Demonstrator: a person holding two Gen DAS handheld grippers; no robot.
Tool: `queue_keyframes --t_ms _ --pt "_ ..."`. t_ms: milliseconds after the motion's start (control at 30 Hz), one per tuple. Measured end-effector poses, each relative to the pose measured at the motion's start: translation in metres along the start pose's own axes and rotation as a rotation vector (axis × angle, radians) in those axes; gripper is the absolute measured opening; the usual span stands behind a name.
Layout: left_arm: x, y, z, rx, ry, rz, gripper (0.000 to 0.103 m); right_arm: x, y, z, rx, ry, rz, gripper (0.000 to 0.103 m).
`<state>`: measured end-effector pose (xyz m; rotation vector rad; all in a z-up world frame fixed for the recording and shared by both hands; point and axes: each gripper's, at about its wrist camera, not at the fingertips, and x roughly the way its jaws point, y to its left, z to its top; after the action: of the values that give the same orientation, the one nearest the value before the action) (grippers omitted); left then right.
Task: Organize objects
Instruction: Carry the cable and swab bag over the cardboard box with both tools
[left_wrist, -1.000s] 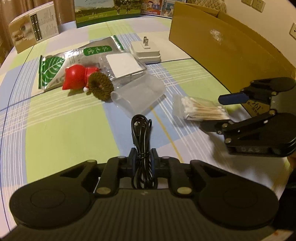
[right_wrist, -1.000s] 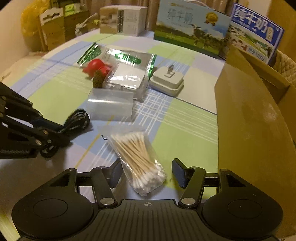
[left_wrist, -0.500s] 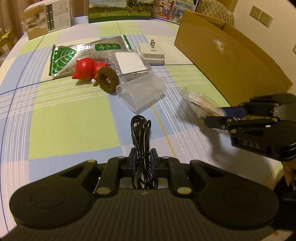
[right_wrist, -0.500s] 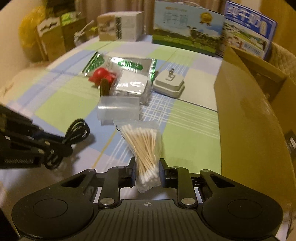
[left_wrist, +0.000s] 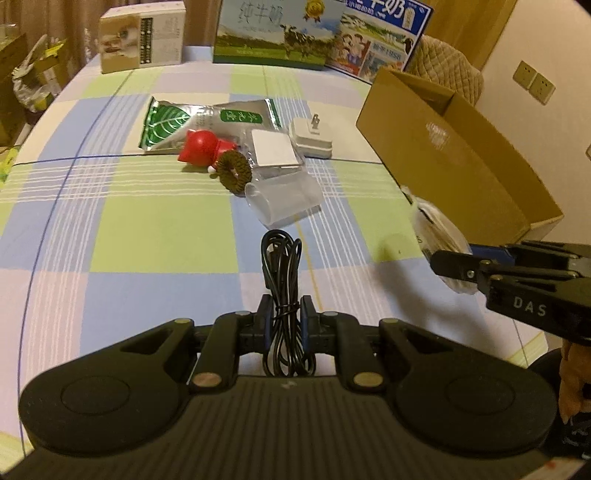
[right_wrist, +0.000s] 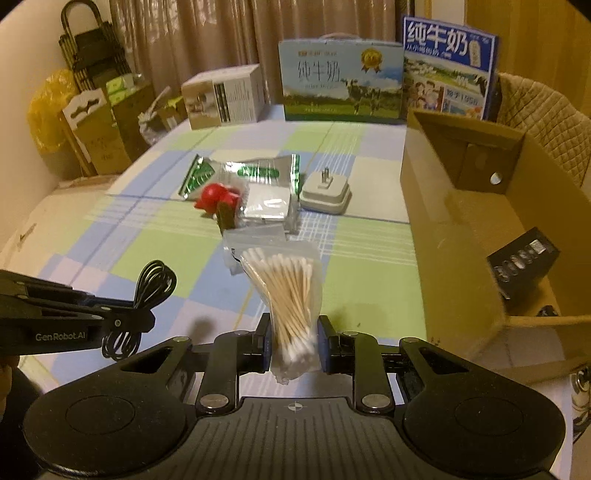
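My left gripper (left_wrist: 284, 317) is shut on a coiled black cable (left_wrist: 282, 266) and holds it above the checked tablecloth. My right gripper (right_wrist: 293, 341) is shut on a clear bag of cotton swabs (right_wrist: 288, 291), lifted off the table. The bag also shows in the left wrist view (left_wrist: 439, 229), beside the open cardboard box (left_wrist: 454, 155). The box (right_wrist: 461, 236) stands at the right and holds a black item (right_wrist: 522, 258). The left gripper with the cable (right_wrist: 151, 284) shows at the left of the right wrist view.
In mid-table lie a clear plastic cup (left_wrist: 284, 199) on its side, a brown hair tie (left_wrist: 234, 173), a red toy (left_wrist: 201, 147), a green foil pouch (left_wrist: 184, 120), a white packet (left_wrist: 275, 153) and a white plug adapter (left_wrist: 310, 134). Milk cartons (right_wrist: 340, 81) stand at the far edge.
My right gripper has closed on the cotton swab bag and raised it off the table, close to the box. My left gripper has risen with the cable in it.
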<state>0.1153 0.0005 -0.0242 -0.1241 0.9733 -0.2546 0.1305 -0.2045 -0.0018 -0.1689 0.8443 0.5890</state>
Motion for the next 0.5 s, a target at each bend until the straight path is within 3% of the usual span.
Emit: queue_keyframes --t_ms 500 --pt "-0.046 -0.019 -0.006 -0.002 -0.055 0.021 0.011 -0.052 0.011 -0.002 0.001 -0.065 -0.007 0.021"
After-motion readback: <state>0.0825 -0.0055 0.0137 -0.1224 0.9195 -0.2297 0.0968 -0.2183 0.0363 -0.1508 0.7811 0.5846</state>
